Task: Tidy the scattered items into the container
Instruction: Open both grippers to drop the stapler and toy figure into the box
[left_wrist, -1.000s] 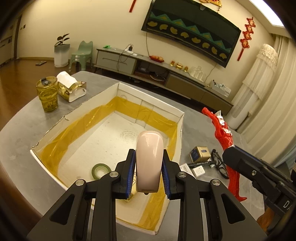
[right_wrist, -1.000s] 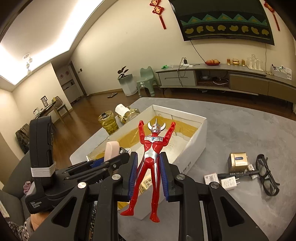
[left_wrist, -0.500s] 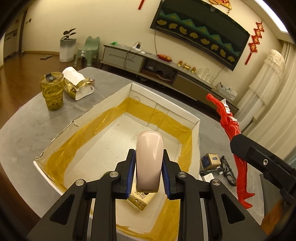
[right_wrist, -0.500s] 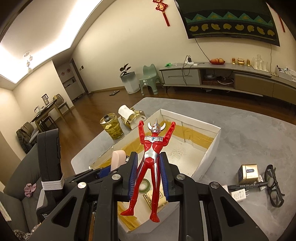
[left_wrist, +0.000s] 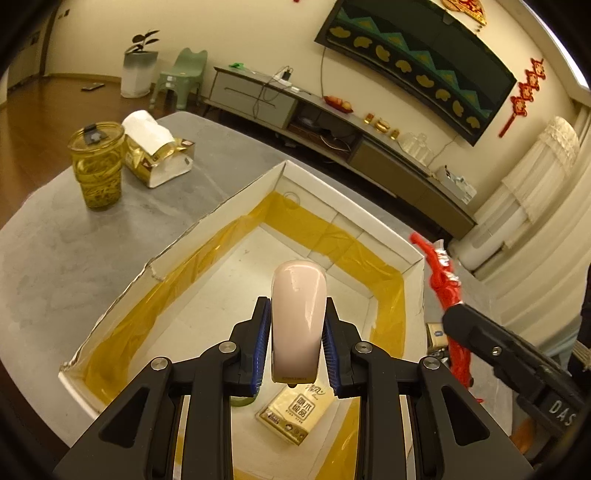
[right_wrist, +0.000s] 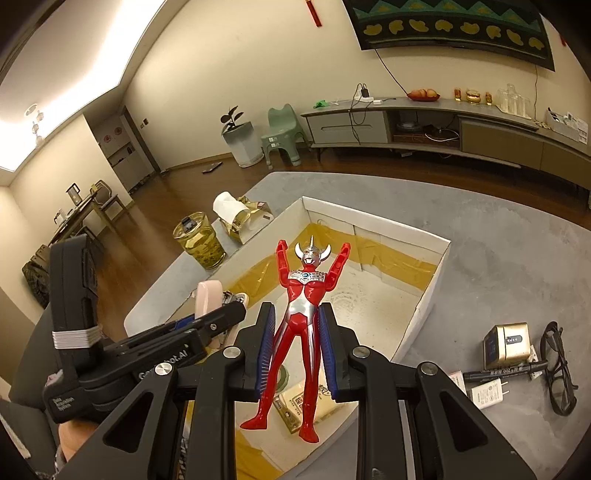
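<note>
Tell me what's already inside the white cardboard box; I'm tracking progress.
Inside the white cardboard box: a gold packet and a green tape roll, partly hidden by the left hand-held gripper. The nearest floor is covered.

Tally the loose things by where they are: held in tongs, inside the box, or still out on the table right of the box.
Held in tongs: 2 (pink mouse, red figure)
In the box: 2 (gold packet, tape roll)
Right of the box: 4 (gold cube, marker, charger, glasses)
Total: 8

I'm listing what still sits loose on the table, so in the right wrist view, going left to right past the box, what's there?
White charger plug → black marker → gold box → black glasses.
</note>
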